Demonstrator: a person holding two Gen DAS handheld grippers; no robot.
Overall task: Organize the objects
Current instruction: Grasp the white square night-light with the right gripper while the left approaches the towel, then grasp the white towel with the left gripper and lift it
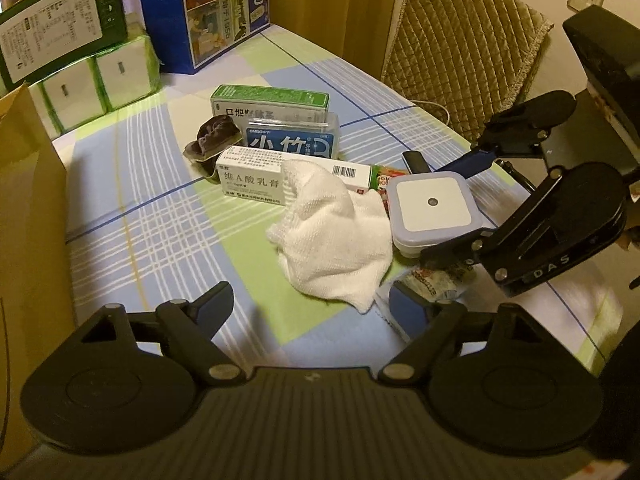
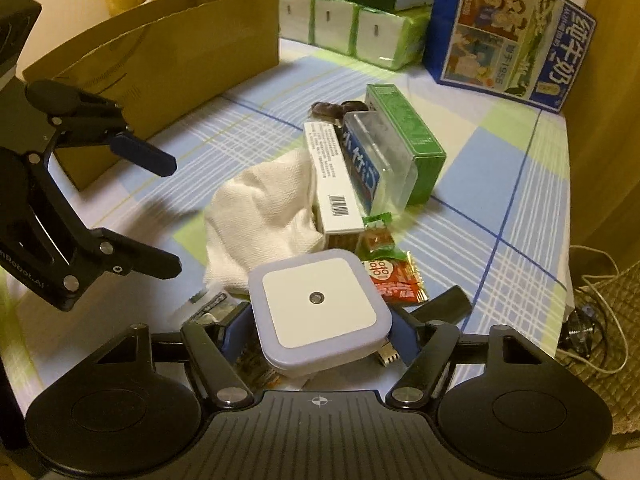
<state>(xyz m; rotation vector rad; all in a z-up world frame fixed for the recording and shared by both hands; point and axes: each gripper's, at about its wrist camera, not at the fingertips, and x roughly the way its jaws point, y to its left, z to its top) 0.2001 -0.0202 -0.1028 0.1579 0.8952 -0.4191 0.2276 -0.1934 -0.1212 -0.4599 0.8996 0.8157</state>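
Right gripper point(image 2: 318, 332) clamps the square night light point(image 2: 320, 304) (pads on both sides). Left gripper point(image 1: 320, 304) gapes empty, white cloth point(image 1: 336, 236) at twelve o'clock.

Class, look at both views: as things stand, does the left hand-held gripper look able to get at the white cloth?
Probably yes. The left hand-held gripper is open, and the white cloth lies just ahead of it with nothing between. The right hand-held gripper is busy beside it, shut on the night light.

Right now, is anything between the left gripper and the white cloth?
Nothing visible. The left gripper is open, and only bare tablecloth lies between it and the white cloth. The right gripper is beside it, around the night light.
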